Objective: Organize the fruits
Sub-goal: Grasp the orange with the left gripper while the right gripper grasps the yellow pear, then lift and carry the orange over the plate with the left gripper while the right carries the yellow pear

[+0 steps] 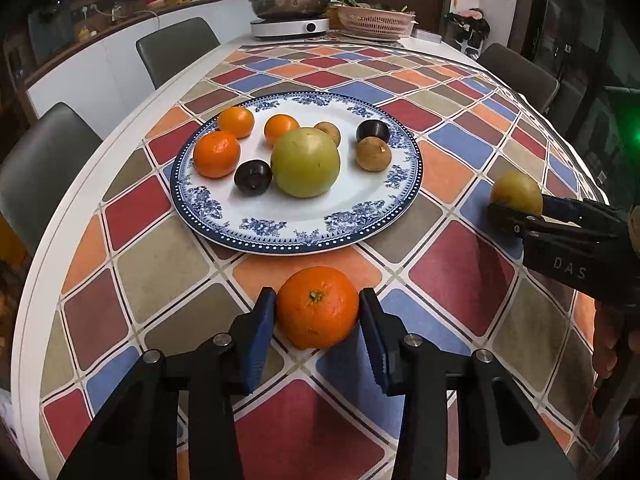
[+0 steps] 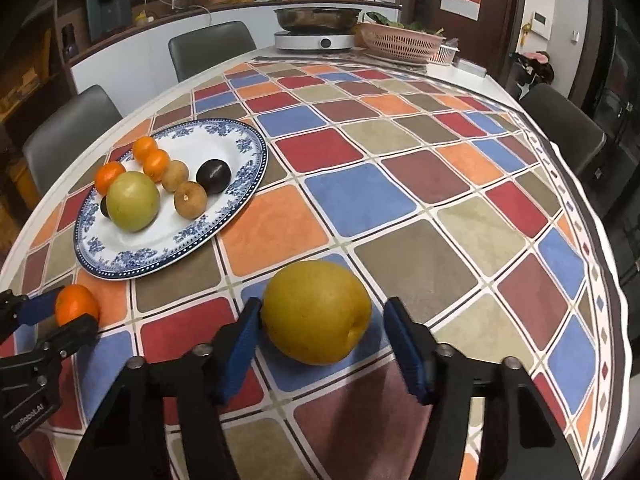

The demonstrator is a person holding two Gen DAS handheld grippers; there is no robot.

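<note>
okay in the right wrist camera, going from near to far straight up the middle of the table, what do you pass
Right gripper → yellow pear sitting between its fingers → bare checked tablecloth → white hot plate with a metal pan on it → counter along the back wall.

Left gripper (image 1: 318, 308) and right gripper (image 2: 322, 320) look alike: black angular plastic arms, round silver screws at the pivots, ribbed blue pads (image 1: 259, 336) inside the fingers; white lettering marks each body, "DAS" readable on the right one
</note>
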